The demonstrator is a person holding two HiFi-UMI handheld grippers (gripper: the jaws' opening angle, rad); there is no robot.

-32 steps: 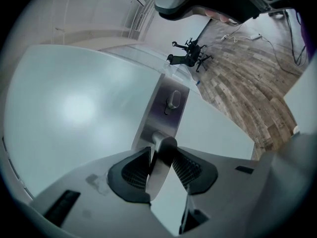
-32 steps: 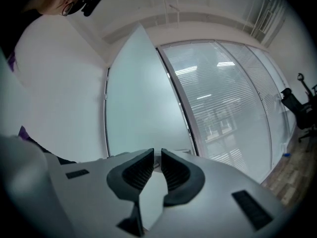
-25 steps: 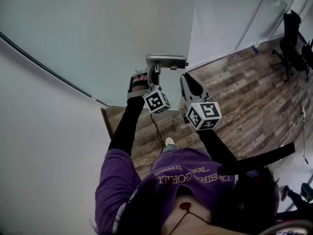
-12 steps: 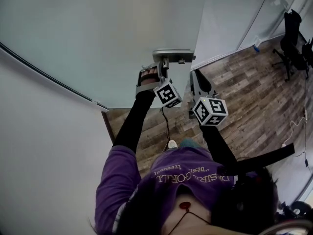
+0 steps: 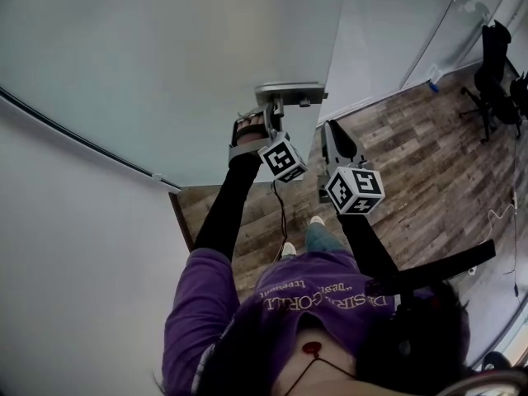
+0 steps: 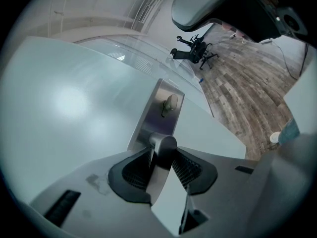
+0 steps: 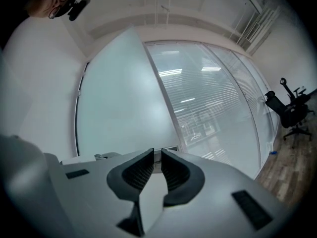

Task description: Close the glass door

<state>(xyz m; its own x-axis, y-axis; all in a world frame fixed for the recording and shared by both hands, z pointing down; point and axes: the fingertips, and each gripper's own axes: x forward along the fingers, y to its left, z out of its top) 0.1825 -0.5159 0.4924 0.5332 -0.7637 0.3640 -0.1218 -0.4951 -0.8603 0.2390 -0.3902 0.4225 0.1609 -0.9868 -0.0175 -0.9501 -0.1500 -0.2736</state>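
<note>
The glass door (image 5: 165, 73) stands in front of the person, its free edge near the fixed glass panel (image 5: 388, 31) but apparently not yet home. The left gripper (image 6: 162, 158) has its fingers clamped on the door's lever handle (image 6: 163, 144). The right gripper (image 7: 157, 163) hangs beside the door edge, its fingers nearly together and empty. The swing seems under way. Next, the handle needs guiding steadily until the edge seats.

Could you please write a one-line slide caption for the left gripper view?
Left tool clamped on the metal handle of the frosted glass door, with wood floor and an office chair beyond.
</note>
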